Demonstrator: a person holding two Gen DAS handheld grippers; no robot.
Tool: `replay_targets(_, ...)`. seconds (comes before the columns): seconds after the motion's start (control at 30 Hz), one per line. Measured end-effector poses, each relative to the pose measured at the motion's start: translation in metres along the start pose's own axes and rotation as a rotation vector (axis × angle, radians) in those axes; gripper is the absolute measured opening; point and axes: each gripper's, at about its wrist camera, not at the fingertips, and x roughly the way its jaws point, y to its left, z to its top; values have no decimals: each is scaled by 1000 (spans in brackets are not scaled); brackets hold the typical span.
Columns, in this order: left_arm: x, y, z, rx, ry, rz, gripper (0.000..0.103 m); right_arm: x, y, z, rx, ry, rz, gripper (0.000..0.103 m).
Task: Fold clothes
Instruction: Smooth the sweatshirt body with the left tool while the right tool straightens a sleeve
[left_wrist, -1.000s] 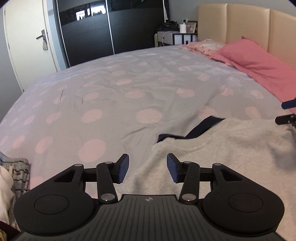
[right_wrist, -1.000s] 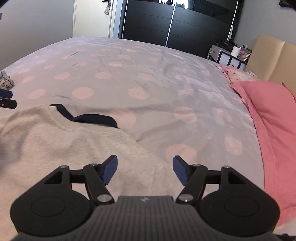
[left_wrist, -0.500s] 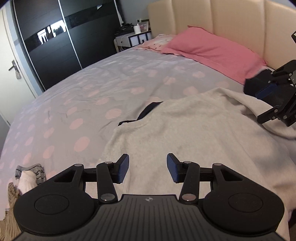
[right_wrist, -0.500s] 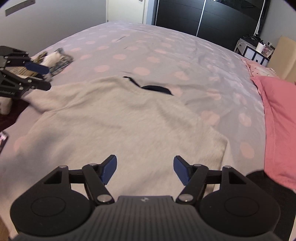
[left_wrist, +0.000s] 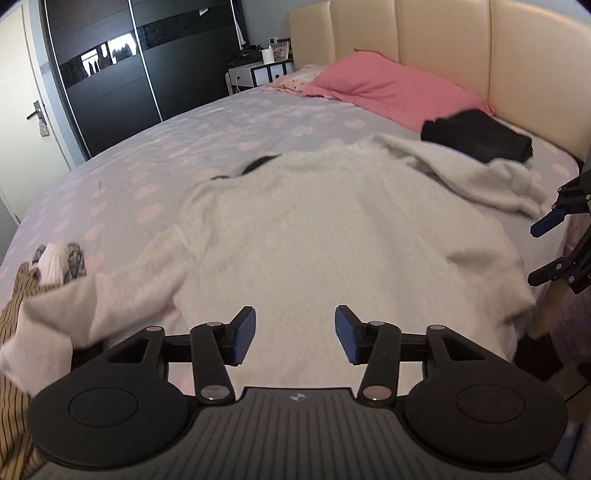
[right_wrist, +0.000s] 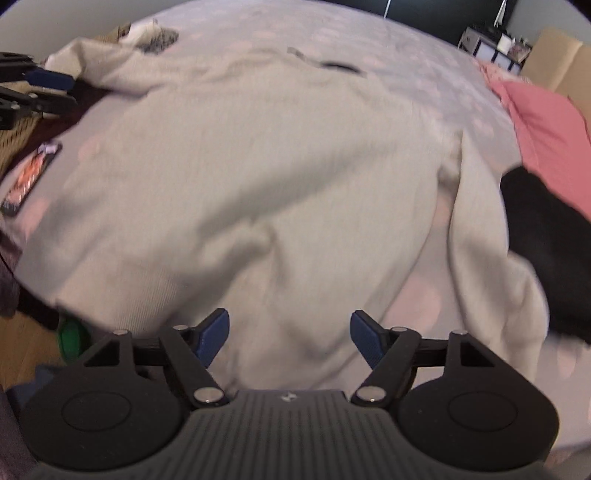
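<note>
A cream knit sweater (left_wrist: 332, 229) is spread flat across the bed (left_wrist: 184, 147), back up, with its dark-trimmed neckline (left_wrist: 258, 164) pointed toward the far side. One sleeve (left_wrist: 480, 177) is flopped toward the pink pillow (left_wrist: 388, 88), and its end is lying just beside a folded black garment (left_wrist: 480, 134). The other sleeve (left_wrist: 103, 299) is stretched out to a pile of striped and patterned clothes (left_wrist: 55, 258) at the bed's edge.

The left tool (left_wrist: 294, 339) is held over the hem end of the sweater, its jaws apart and opening, nothing caught between them. Same deal with the right tool (right_wrist: 290, 338): jaws wide and opening, only the sweater's fabric seen below the gap, not clamped. The right wrist view is pretty smeared, so finer detail can't be made out there. A phone-like object (right_wrist: 31, 177) is seen lying near the bed's edge.
</note>
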Motion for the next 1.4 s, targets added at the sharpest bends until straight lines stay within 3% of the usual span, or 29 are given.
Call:
replay_targets(0.13,-8,-32,-37,48,47,-25,51,10,1,-25,98,50,-3,76)
replay_targets(0.23,-9,-57,-59,90,102,-80,52,25,11,-34,76,110,-5,76)
replay_targets(0.37,1,-84,-71,117,161,-122,52,46,37,-34,-90,104,-120,75)
replay_targets(0.47,4,-100,-79,138,189,-97,52,57,44,-34,-174,54,-236,69)
replay_targets(0.57,4,-107,-83,181,185,-89,52,44,35,-32,-125,15,-211,68)
replay_targets(0.73,11,-105,-82,164,193,-89,52,23,10,-31,7,-45,-178,68)
replay_targets(1.03,16,-105,-76,152,189,-95,52,20,-26,-27,195,-112,-205,65)
replay_targets(1.33,18,-107,-74,153,181,-101,52,37,-31,-35,188,-30,-186,65)
replay_targets(1.4,17,-106,-73,147,180,-96,52,37,-32,-37,196,-31,-191,54)
